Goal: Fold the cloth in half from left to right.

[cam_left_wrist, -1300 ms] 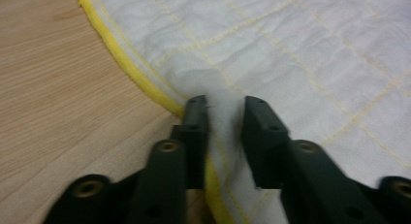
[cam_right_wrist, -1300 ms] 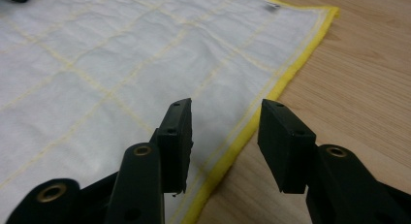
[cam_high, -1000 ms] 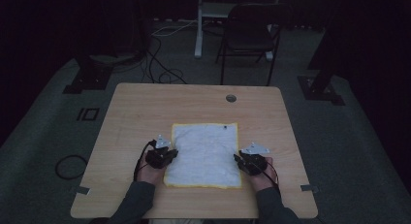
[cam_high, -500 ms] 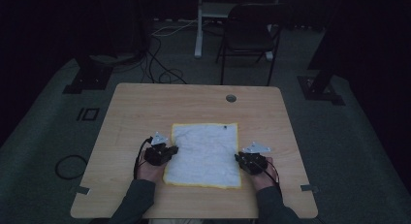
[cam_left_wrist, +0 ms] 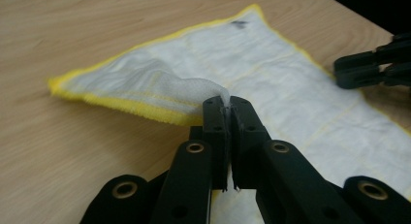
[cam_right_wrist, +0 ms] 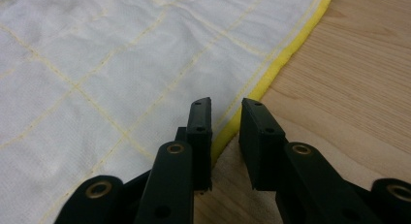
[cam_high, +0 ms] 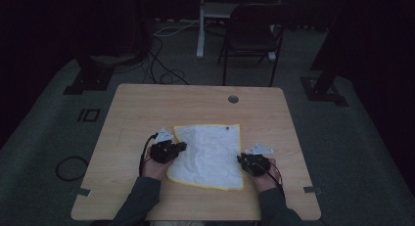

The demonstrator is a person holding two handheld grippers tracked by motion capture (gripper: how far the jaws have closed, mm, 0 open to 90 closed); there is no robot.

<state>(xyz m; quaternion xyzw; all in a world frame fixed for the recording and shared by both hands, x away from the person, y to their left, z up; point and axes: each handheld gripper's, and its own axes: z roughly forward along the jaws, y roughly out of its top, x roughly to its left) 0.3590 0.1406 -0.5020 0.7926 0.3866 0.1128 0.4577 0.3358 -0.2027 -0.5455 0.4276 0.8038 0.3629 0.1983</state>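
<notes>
pinching the cloth's (cam_left_wrist: 271,78) edge, left hand-held gripper (cam_left_wrist: 227,107) lifts it slightly

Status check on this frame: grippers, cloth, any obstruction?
Left gripper shut on white cloth, edge pinched and lifted. Right gripper open, straddling the cloth's yellow hem. Nothing in the way on the table.

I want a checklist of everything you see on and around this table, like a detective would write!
Surface: wooden table, round hole near the far edge.
Job's things: white cloth with yellow border, lying mostly flat, left edge lifted.
Clutter: nothing seen.
Grippers: left gripper shut on the cloth's edge; right gripper open, jaws astride the yellow border.
Cables: one trailing from each gripper; more cables on the floor.
Surroundings: dark room, folding chair, stand bases on grey carpet.
</notes>
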